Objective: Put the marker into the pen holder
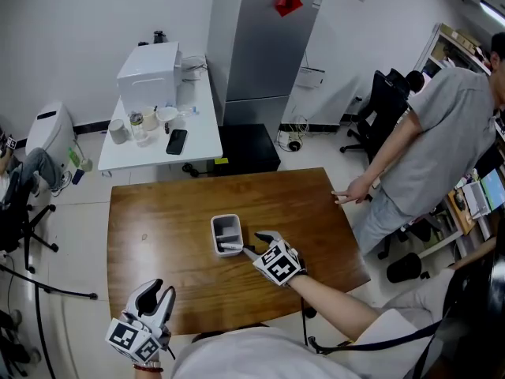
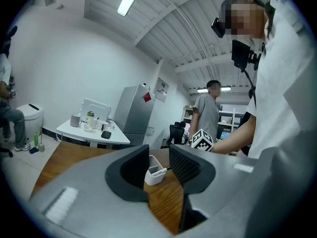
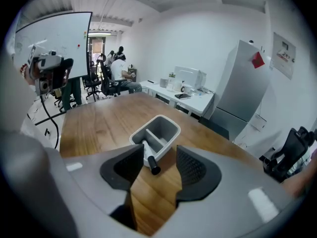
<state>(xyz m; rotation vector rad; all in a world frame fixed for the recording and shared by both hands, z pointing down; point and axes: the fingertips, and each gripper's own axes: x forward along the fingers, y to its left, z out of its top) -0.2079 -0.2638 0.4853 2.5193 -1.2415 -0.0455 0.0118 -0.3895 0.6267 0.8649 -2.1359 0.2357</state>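
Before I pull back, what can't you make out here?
- Tip of the marker: right gripper view, hidden below the pen holder wall, so its seating is unclear.
- Pen holder, left gripper view: partly hidden behind one jaw.
- The cups on the white side table: head view, too small to identify.

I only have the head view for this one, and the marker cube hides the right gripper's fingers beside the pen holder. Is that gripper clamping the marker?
Observer: No. In the right gripper view, the right gripper has its fingers apart. The marker lies between them, and neither finger presses on it.
Operator: Is the marker in the holder?
Observer: Partly. One end sits in the compartment of the pen holder nearer that gripper. The black end leans out over the rim.
Operator: What about the left gripper?
Observer: The left gripper view shows the left gripper with its fingers apart and nothing between them, facing the holder from further back.
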